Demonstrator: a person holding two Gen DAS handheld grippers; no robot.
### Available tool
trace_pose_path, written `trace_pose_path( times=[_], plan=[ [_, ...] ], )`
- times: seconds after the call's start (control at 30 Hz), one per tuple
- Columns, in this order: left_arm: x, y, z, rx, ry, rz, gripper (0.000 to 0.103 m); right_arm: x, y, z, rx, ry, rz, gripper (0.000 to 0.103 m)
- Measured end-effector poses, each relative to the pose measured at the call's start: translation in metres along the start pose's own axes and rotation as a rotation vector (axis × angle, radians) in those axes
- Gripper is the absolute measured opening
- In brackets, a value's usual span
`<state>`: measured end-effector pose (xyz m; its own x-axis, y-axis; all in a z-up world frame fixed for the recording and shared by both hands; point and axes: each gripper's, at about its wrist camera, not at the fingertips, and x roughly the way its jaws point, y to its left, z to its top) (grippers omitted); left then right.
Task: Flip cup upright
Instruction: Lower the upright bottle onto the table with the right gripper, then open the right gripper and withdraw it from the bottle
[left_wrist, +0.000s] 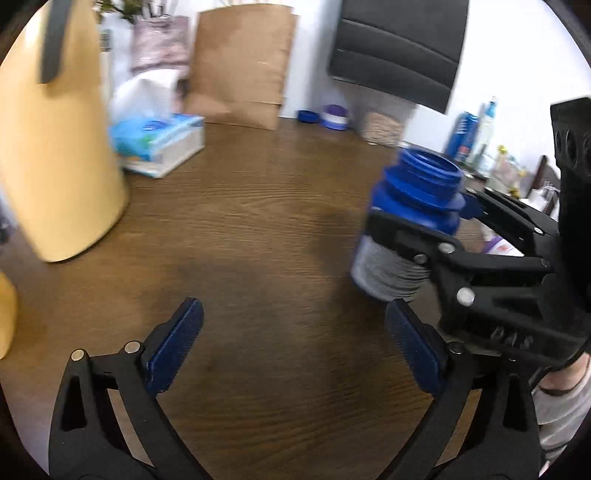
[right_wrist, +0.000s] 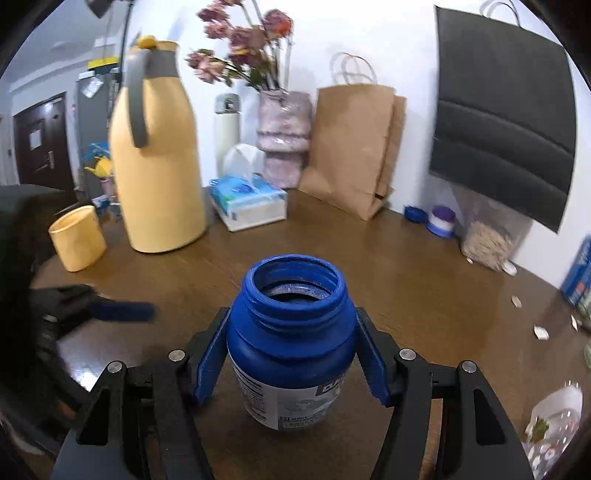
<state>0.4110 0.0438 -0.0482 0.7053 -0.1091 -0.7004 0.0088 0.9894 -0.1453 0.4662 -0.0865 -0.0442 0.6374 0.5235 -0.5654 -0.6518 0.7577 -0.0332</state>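
Observation:
A blue plastic jar (right_wrist: 291, 332) with a white label stands mouth up and lidless between the blue pads of my right gripper (right_wrist: 291, 354), which is shut on its shoulder. Its base is at or just above the brown wooden table (right_wrist: 424, 295); I cannot tell which. In the left wrist view the same jar (left_wrist: 413, 206) is at the right, slightly tilted, in my right gripper (left_wrist: 424, 225). My left gripper (left_wrist: 299, 343) hangs open over bare table to the jar's left, holding nothing. One of its fingers (right_wrist: 122, 312) shows at the left of the right wrist view.
A tall yellow jug (right_wrist: 159, 166) and a small yellow cup (right_wrist: 77, 243) stand at the back left. A tissue box (right_wrist: 251, 203), a paper bag (right_wrist: 351, 147), a flower vase (right_wrist: 284, 140), a blue lid (right_wrist: 413, 213) and a grain jar (right_wrist: 487, 240) line the wall.

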Motion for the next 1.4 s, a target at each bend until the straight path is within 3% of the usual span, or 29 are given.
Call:
trace_pose_path(
  times=[0.07, 0.13, 0.27, 0.43, 0.7, 0.8, 1.17, 1.4],
  plan=[
    [-0.004, 0.004, 0.0, -0.022, -0.004, 0.01, 0.1, 0.0, 0.001, -0.001, 0.004, 0.024, -0.012, 0.073],
    [-0.008, 0.006, -0.002, -0.043, -0.005, 0.0, 0.1, -0.005, 0.003, -0.002, -0.01, 0.033, -0.032, 0.083],
    [-0.025, 0.005, -0.006, -0.057, -0.036, 0.005, 0.101, -0.031, 0.002, 0.0, 0.005, 0.019, -0.051, 0.087],
    [-0.06, 0.0, -0.012, -0.045, -0.08, 0.019, 0.103, -0.093, -0.011, -0.004, 0.065, -0.015, -0.084, 0.088],
    [-0.104, 0.002, -0.041, -0.007, -0.093, 0.085, 0.103, -0.181, -0.053, -0.068, 0.254, 0.061, -0.262, 0.088],
    [-0.119, -0.007, -0.05, 0.011, -0.117, 0.098, 0.103, -0.206, -0.055, -0.089, 0.31, 0.069, -0.272, 0.088],
    [-0.177, -0.033, -0.069, 0.031, -0.196, 0.106, 0.103, -0.24, -0.009, -0.101, 0.29, 0.022, -0.22, 0.088],
    [-0.239, -0.047, -0.12, 0.034, -0.259, 0.084, 0.103, -0.291, 0.051, -0.126, 0.253, -0.06, -0.198, 0.088]
  ],
)
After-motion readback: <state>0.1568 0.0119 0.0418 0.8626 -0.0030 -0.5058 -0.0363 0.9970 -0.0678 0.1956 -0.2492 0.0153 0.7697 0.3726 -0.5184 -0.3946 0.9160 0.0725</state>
